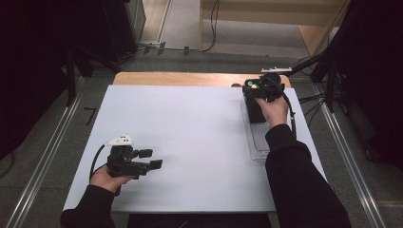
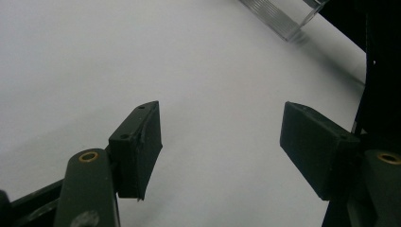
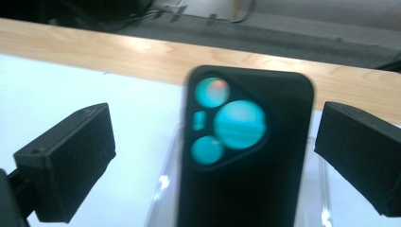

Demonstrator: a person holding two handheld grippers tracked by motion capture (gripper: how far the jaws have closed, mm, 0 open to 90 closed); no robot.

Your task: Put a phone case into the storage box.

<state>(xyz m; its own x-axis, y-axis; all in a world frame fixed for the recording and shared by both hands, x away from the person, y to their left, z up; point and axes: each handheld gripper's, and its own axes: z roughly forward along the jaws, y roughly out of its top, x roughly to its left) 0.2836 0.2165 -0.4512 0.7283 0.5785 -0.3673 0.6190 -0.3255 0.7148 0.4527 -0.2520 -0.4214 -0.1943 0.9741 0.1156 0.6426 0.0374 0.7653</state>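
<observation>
A black phone case (image 3: pixel 246 156) with teal showing through its camera cut-outs stands up between the jaws of my right gripper (image 3: pixel 215 142). Both pads stand clear of its sides, so the gripper is open. From above, the case (image 1: pixel 254 105) rises out of a clear plastic tray (image 1: pixel 259 142) at the table's far right, with the right gripper (image 1: pixel 257 90) over its top end. My left gripper (image 1: pixel 151 158) rests low at the near left of the white table (image 1: pixel 190 123), pointing right. Its jaws are open with nothing between them (image 2: pixel 222 137).
The clear tray (image 2: pixel 279 16) lies along the table's right edge. A strip of bare wood (image 3: pixel 118 54) borders the far side of the white surface. Cables and dark stands crowd the floor beyond (image 1: pixel 190 47). A wide stretch of white table separates the two hands.
</observation>
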